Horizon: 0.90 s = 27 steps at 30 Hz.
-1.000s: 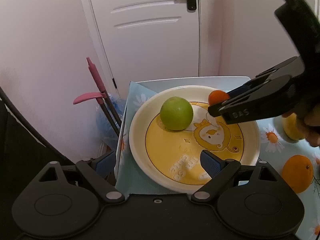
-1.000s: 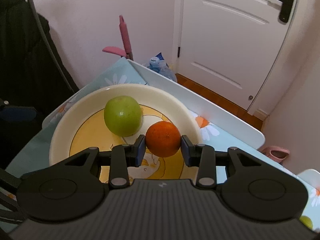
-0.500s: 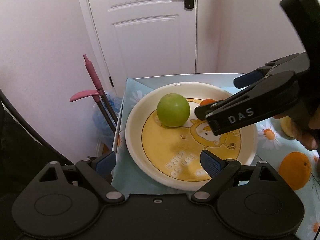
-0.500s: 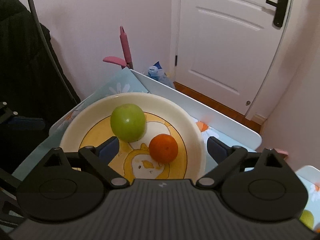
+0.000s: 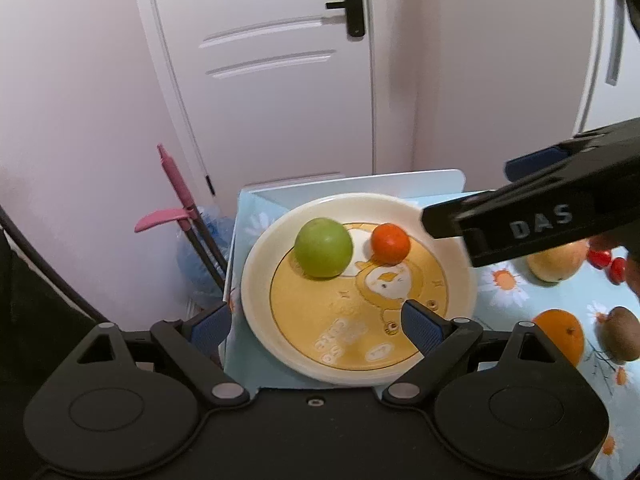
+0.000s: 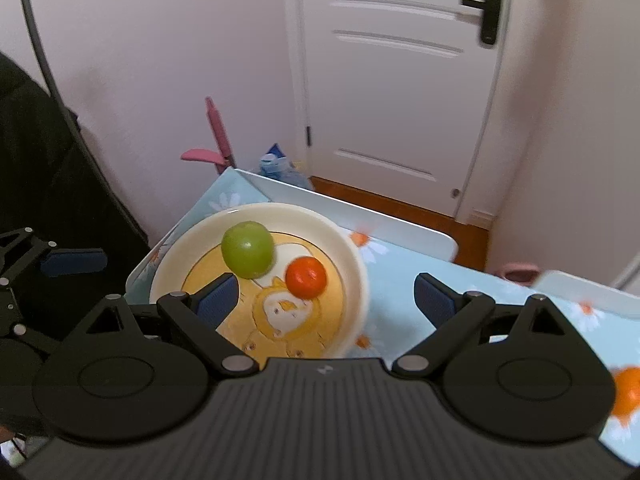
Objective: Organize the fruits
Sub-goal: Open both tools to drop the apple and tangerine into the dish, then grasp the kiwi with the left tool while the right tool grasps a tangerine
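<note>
**Now both of my grippers hang empty over the plate**

Right now my right gripper [image 6: 324, 296] has its jaws spread wide, with nothing between the blue pads. Seen from its own camera, it hangs above the near side of the cream plate [image 6: 360, 276], which has a yellow cartoon centre. From my left wrist view the same gripper [image 5: 480, 200] reaches in from the right, above the plate's far right rim, with the letters DAS on its side.

My left gripper [image 5: 316, 326] is also apart and holds nothing. One pad sits off the table's left edge and the other is above the near part of the plate [image 5: 256, 280].

Two fruits lie on the plate. The green apple [image 5: 323, 253] rests toward the far left of the yellow centre, and the small orange fruit [image 5: 391, 243] sits just to its right, close by with a slight gap between them. Neither is touched by any pad.

Other fruit lies on the daisy-print cloth [image 5: 504, 292] to the right of the plate: a yellowish fruit [image 5: 556, 262], small red ones [image 5: 608, 262] beside it, a larger orange [image 5: 560, 334] nearer to me, and a brown kiwi [image 5: 618, 334] at the edge of view. Behind the table stand a white door [image 5: 272, 72] and a pink-handled tool [image 5: 176, 196] leaning by the wall.
</note>
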Each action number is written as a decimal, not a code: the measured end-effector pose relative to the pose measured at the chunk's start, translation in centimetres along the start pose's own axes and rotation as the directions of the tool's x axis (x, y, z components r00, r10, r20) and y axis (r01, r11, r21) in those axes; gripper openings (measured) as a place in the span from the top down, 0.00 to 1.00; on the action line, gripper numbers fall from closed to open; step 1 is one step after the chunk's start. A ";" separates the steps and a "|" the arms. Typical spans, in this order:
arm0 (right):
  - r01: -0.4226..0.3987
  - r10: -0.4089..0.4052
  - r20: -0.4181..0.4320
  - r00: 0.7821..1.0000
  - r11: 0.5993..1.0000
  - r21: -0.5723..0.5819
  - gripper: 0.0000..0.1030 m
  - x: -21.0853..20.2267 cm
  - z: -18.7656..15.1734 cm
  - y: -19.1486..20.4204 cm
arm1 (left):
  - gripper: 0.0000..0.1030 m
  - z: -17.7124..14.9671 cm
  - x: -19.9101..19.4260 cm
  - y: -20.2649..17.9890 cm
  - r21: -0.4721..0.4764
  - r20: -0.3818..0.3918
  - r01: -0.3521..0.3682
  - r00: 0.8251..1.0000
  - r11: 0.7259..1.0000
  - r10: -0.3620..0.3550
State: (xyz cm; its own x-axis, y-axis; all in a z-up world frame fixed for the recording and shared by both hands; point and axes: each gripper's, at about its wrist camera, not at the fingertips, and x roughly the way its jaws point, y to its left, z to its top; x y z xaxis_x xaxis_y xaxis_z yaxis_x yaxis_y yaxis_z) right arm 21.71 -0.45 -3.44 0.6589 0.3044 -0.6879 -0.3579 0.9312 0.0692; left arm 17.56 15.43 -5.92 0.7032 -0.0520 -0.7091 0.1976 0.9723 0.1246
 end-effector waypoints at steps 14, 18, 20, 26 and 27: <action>0.089 -0.094 0.032 0.995 0.988 0.124 0.00 -10.4 -5.1 -7.3 | 0.08 0.4 -5.7 -5.1 0.029 0.067 0.001 0.998 1.000 -0.003; 0.100 -0.104 0.024 0.994 0.986 0.130 0.00 -13.0 -7.5 -10.3 | 0.08 -0.1 -7.2 -8.0 0.014 0.069 -0.009 0.998 1.000 0.008; 0.111 -0.115 0.021 0.993 0.986 0.125 0.00 -14.1 -8.7 -11.5 | 0.08 -0.4 -7.8 -9.7 0.001 0.069 -0.003 0.998 1.000 0.003; 0.128 -0.130 0.006 0.992 0.983 0.129 0.00 -16.6 -12.1 -15.4 | 0.08 -1.6 -9.1 -15.3 -0.012 0.066 0.011 0.998 1.000 -0.011; 0.131 -0.132 0.002 0.991 0.983 0.128 0.00 -16.8 -12.7 -15.9 | 0.08 -1.8 -9.2 -16.2 -0.014 0.066 0.015 0.998 1.000 -0.014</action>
State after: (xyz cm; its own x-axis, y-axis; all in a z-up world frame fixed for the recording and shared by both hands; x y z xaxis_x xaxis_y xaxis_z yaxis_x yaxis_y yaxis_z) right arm 7.96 -22.92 -2.13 0.7015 0.1793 -0.6897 -0.1812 0.9809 0.0707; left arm 6.63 0.55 -2.65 0.7435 -0.0809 -0.6638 0.1987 0.9745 0.1038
